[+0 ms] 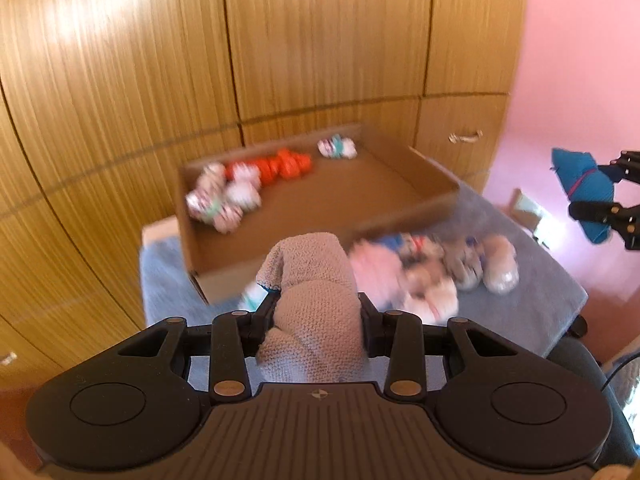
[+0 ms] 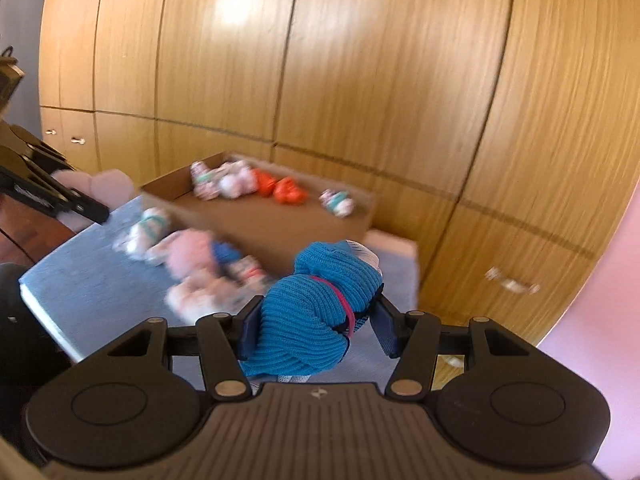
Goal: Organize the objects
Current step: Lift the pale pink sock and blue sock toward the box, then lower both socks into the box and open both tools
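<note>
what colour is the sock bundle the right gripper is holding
Bright blue knit with a thin pink stripe; the sock bundle shows best in the right wrist view, clamped in the right gripper.

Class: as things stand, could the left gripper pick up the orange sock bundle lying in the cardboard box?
Probably not yet: the left gripper is already shut on a grey sock bundle. The cardboard box is open-topped, so nothing covers the orange sock bundle.

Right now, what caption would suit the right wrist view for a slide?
Right gripper holds a rolled blue sock above the table, facing a cardboard box.
</note>
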Tool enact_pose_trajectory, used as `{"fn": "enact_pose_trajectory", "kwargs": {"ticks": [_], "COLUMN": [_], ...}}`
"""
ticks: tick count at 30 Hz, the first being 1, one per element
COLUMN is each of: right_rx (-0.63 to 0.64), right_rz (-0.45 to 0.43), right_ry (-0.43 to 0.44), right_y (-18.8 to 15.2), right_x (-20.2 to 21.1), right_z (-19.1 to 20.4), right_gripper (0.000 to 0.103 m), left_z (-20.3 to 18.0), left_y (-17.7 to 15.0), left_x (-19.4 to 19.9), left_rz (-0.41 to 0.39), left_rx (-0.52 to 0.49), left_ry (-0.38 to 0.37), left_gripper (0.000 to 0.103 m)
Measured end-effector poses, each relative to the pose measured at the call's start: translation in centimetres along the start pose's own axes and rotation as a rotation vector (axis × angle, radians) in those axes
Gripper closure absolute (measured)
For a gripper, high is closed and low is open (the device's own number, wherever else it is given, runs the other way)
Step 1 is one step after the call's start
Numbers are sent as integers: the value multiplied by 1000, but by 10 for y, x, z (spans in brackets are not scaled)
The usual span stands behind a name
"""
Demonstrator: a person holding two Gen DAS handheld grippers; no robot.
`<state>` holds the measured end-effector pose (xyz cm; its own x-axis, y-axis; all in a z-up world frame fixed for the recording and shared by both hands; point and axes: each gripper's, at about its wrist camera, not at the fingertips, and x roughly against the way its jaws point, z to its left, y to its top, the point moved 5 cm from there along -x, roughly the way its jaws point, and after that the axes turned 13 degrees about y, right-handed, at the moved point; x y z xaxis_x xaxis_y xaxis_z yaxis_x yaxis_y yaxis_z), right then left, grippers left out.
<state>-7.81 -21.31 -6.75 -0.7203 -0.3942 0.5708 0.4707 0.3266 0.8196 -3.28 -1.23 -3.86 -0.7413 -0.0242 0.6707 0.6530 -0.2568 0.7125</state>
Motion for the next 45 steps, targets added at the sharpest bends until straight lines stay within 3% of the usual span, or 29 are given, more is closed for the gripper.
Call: {"fn": "enact_pose_trajectory", "kwargs": {"ticks": [10,17,23,31,38,45], "right_rx": [125,202,227,185,169,207], "right_rz": [10,75,162,271,335,356], "right_ry": [43,125,198,252,260,269], "right_y": [55,83,90,86,75,73], "right_x": [-31,-82,-144,-220,-260,-277], "right_z": [-38,-47,-54,-69,-77,-78], "right_gripper": [51,51,51,50,50,50], "left_z": [20,26,-3,-40,-54,-54], "left_y": [78,121,133,123,125,134], "left_x": [-18,-65,-129,-208,-255,-269], "left_rz": [-57,-10,55,153,207,208], "left_rx": [-75,-60,-96,-139,-117,-54], "left_ry": [57,20,-40,-92,-118,-132], "left_gripper": [58,58,58,58,58,58]}}
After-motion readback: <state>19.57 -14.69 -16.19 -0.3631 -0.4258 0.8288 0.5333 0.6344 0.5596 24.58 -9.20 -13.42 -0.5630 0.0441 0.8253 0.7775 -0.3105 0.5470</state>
